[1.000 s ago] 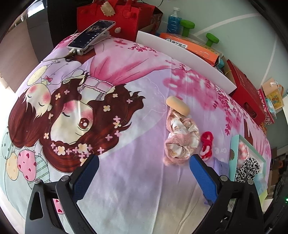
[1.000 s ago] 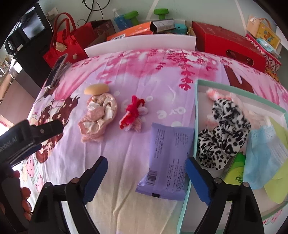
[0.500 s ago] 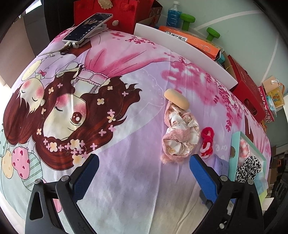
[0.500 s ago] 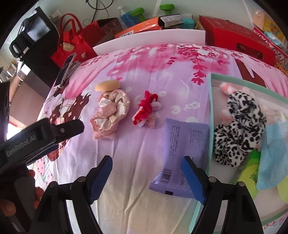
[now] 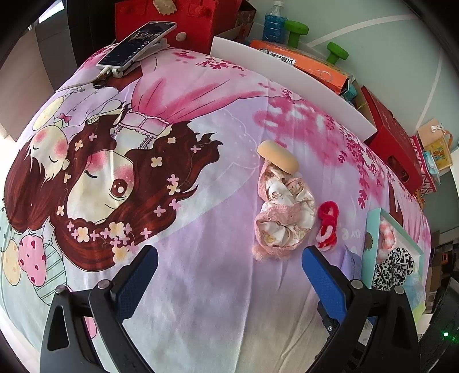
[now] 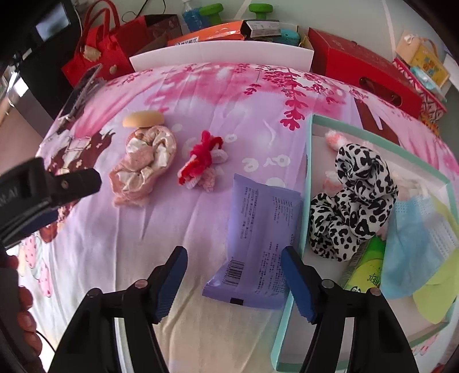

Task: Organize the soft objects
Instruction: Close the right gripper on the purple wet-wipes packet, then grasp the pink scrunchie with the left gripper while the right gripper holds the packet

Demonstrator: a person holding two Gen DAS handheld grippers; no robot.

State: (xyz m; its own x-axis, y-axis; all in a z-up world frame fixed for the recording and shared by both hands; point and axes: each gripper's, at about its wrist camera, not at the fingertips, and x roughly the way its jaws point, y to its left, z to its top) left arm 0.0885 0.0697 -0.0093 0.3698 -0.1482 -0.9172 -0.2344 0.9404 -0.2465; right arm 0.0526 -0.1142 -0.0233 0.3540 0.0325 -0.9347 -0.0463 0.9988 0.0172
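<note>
On the cartoon-print bedsheet lie a beige sponge (image 5: 276, 156), a crumpled pink scrunchie (image 5: 282, 218) and a red scrunchie (image 5: 327, 223). My left gripper (image 5: 229, 255) hangs open over bare sheet, to the left of them and nearer to me. My right gripper (image 6: 233, 258) has its jaws closing around the near end of a purple packet (image 6: 258, 229); the pads do not press it. To the right stands a teal box (image 6: 305, 183) holding a leopard scrunchie (image 6: 352, 200), a blue face mask (image 6: 413, 235) and a green pack (image 6: 367, 266).
A phone on a stand (image 5: 137, 43) sits at the bed's far left corner. Behind the bed are a white board (image 6: 221, 53), red bags (image 6: 97, 54), an orange box (image 6: 206, 36), green dumbbells (image 6: 259, 8) and a red box (image 6: 361, 69). A hand (image 6: 25, 318) shows at the left edge.
The right gripper's fingers have drawn closer together around the purple packet. The left gripper stays open, and its view has barely shifted.
</note>
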